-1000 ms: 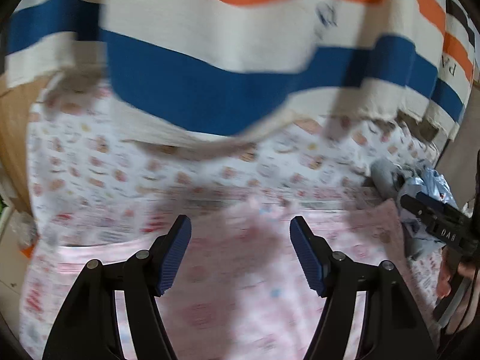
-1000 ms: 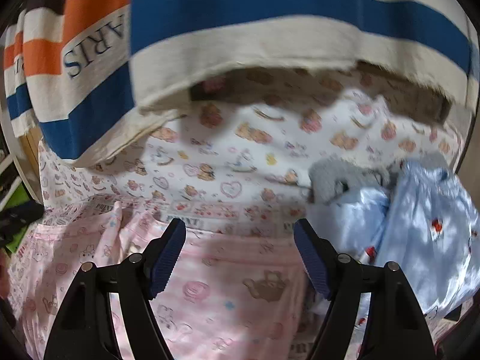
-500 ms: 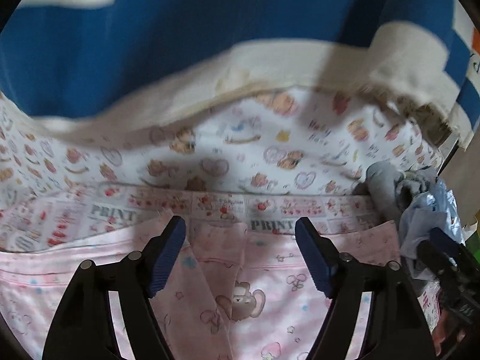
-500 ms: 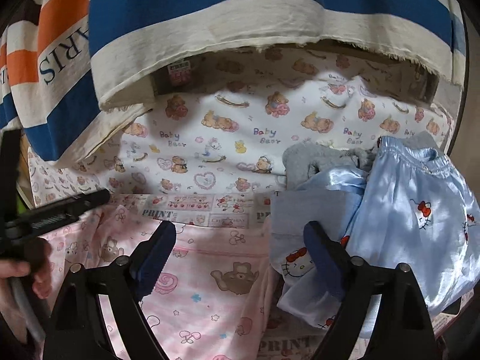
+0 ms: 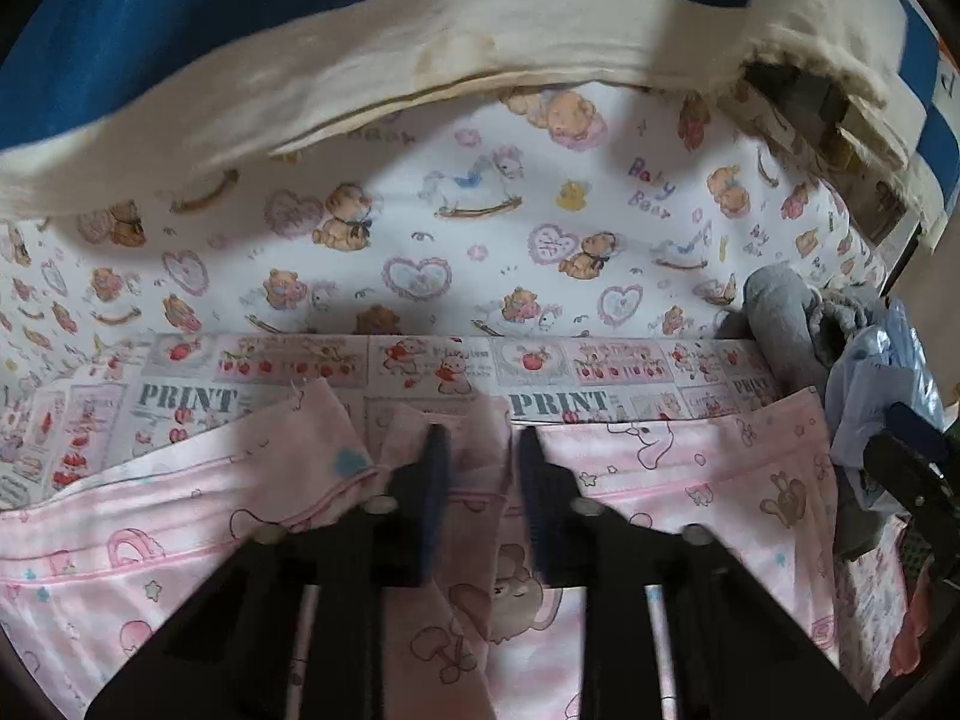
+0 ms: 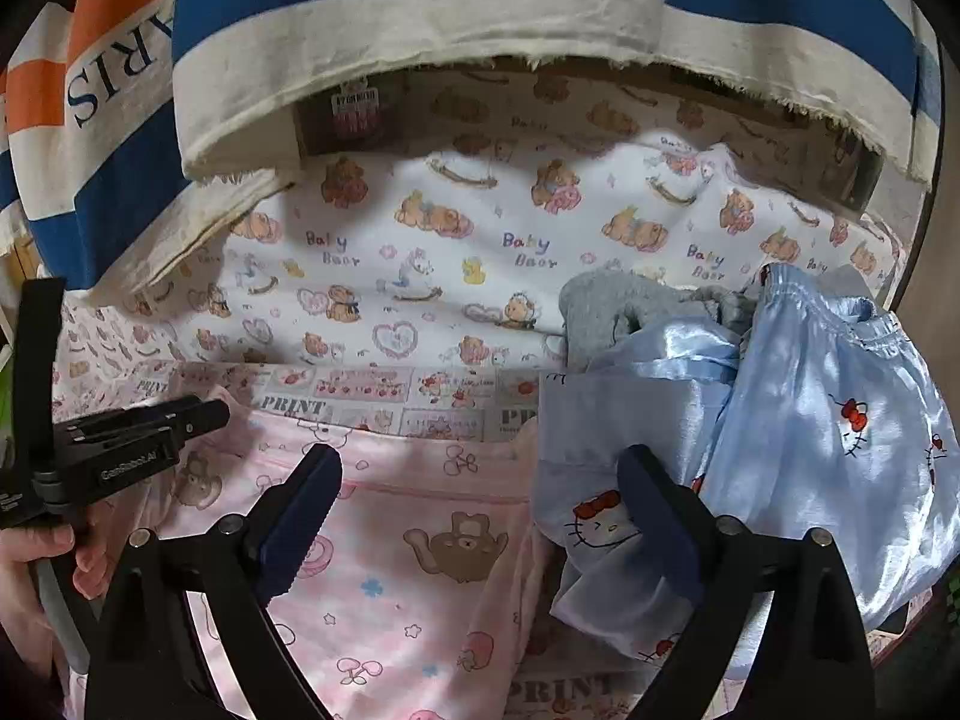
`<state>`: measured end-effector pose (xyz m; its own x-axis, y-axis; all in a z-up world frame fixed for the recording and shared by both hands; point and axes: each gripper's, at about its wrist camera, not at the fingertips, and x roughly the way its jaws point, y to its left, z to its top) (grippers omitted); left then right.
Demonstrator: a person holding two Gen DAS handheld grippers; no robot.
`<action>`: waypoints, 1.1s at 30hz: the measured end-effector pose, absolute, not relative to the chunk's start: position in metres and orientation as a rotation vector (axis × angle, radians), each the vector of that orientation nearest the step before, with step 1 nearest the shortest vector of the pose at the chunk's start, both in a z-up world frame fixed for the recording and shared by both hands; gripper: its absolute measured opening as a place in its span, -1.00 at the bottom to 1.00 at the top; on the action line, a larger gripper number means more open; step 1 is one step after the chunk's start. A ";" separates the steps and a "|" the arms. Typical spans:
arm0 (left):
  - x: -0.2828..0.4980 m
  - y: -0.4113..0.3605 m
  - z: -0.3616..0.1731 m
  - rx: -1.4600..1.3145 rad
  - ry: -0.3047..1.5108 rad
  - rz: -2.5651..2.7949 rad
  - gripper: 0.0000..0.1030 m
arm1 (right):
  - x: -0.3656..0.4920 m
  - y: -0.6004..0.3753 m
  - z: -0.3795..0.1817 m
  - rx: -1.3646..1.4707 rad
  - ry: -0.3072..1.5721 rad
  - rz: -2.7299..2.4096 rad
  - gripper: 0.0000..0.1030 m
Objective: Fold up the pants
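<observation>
- Left wrist view: left tongs (image 5: pixel 479 483) just clamped down on a bunched fold of the pink pants (image 5: pixel 690 480).
- Right tongs (image 6: pixel 480 516) gaping, opening wider, nothing gripped.
- Blue satin clothes (image 6: pixel 828 420) crowd right beside the pants; grey garment (image 6: pixel 606 306) behind them.

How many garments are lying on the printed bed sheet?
3, maybe more hidden in the pile. Pink cartoon-print cotton pants lie spread at front left; shiny light-blue satin pants are heaped at right; a grey knitted garment is bunched behind the blue heap.
</observation>
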<state>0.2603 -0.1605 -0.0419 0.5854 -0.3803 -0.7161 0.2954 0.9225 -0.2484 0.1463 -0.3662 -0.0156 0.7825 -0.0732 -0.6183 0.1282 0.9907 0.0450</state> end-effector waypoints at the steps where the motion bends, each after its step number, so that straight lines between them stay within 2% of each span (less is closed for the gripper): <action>1: 0.261 -0.157 -0.042 -0.126 0.858 -0.397 -0.78 | 0.146 -0.368 -0.015 0.099 0.659 -0.105 0.85; 3: 0.264 -0.156 -0.042 -0.138 0.854 -0.392 -0.90 | 0.145 -0.371 -0.015 0.118 0.660 -0.096 0.86; 6: 0.263 -0.153 -0.039 -0.125 0.833 -0.370 -0.92 | 0.145 -0.372 -0.015 0.135 0.661 -0.090 0.86; 11: 0.263 -0.154 -0.040 -0.025 0.824 -0.252 -0.93 | 0.144 -0.372 -0.016 0.136 0.658 -0.087 0.86; 22: 0.269 -0.141 -0.050 -0.093 0.870 -0.284 -0.90 | 0.148 -0.379 -0.026 0.276 0.701 0.037 0.86; 25: 0.267 -0.139 -0.050 -0.109 0.863 -0.302 -0.62 | 0.149 -0.379 -0.028 0.264 0.703 0.011 0.86; 27: 0.264 -0.139 -0.047 -0.113 0.839 -0.312 -0.20 | 0.149 -0.380 -0.029 0.263 0.705 0.005 0.86; 28: 0.262 -0.138 -0.044 -0.115 0.817 -0.318 -0.10 | 0.149 -0.380 -0.030 0.262 0.704 0.004 0.86; 30: 0.256 -0.136 -0.036 -0.113 0.762 -0.316 0.28 | 0.149 -0.380 -0.029 0.256 0.701 -0.001 0.86; 33: 0.245 -0.131 -0.021 -0.115 0.647 -0.305 0.59 | 0.147 -0.378 -0.026 0.235 0.690 -0.013 0.86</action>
